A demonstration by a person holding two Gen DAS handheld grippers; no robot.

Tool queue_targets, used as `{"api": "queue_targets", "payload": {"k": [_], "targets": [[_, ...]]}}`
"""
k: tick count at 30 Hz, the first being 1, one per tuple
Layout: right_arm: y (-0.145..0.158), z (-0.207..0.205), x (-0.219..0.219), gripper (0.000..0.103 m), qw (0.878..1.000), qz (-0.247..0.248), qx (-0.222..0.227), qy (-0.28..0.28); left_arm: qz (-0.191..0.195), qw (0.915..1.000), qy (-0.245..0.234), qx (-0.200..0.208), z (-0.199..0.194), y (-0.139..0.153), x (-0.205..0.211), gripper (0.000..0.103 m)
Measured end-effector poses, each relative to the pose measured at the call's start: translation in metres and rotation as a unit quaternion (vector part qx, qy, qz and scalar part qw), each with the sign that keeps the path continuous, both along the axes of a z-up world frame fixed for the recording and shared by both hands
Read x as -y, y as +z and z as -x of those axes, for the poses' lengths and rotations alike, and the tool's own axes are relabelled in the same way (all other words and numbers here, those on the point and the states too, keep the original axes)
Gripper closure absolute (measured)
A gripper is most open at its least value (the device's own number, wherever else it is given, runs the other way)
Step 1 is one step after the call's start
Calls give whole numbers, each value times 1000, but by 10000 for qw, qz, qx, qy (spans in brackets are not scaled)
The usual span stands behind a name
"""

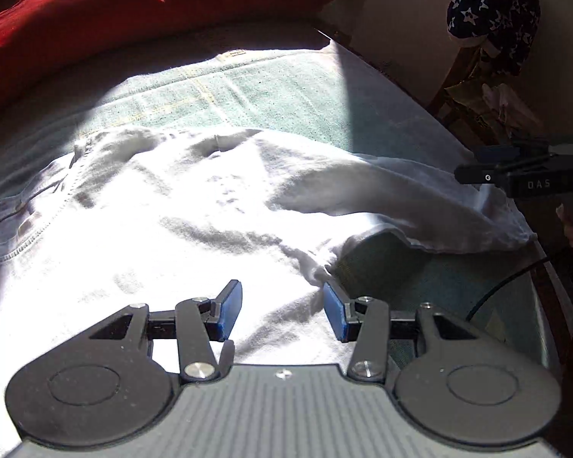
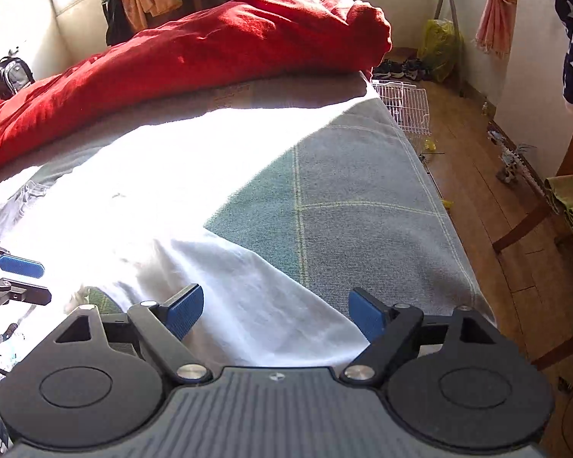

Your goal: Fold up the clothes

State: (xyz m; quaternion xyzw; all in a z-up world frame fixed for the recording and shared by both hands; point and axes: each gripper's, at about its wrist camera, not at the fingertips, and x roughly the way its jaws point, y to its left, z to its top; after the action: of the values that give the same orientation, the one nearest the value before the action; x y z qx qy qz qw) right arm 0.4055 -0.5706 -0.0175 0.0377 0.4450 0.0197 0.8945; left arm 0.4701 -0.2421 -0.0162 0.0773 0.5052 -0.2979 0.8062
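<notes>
From my left wrist camera, the left hand-held gripper (image 1: 282, 311) hovers released over the white garment (image 1: 179, 206), nothing between its blue pads. The garment lies spread on the grey-green bed (image 1: 271, 87), nearer me than the red blanket (image 1: 141, 4).

From my right wrist camera, the right hand-held gripper (image 2: 275, 315) hangs released above the garment's edge (image 2: 248, 294), its pads clear of the cloth, the blanket (image 2: 210, 45) beyond.

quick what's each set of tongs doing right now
Left tongs: open, nothing held, above the white shirt.
Right tongs: open, nothing held, above the shirt's edge.
</notes>
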Motion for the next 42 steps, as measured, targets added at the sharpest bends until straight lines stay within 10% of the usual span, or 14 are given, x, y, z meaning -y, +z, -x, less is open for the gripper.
{"api": "queue_targets", "payload": {"k": [10, 13, 16, 22, 34, 42], "targets": [[-32, -41, 2, 51, 9882, 611, -900, 1083, -22, 9985, 538, -136, -6, -4, -30, 54], [-29, -39, -6, 88, 9834, 603, -1007, 1381, -25, 9983, 544, -189, -8, -6, -29, 54], [-27, -36, -21, 98, 9738, 1009, -1039, 1751, -41, 9987, 463, -201, -11, -7, -23, 54], [-21, -40, -34, 99, 9528, 2356, -639, 1804, -44, 9996, 251, -95, -15, -2, -11, 54], [4, -18, 65, 47, 9861, 1567, -543, 118, -42, 9996, 259, -108, -13, -2, -9, 50], [-34, 36, 114, 38, 9904, 572, -980, -790, -104, 9997, 135, -165, -7, -8, 3, 50]]}}
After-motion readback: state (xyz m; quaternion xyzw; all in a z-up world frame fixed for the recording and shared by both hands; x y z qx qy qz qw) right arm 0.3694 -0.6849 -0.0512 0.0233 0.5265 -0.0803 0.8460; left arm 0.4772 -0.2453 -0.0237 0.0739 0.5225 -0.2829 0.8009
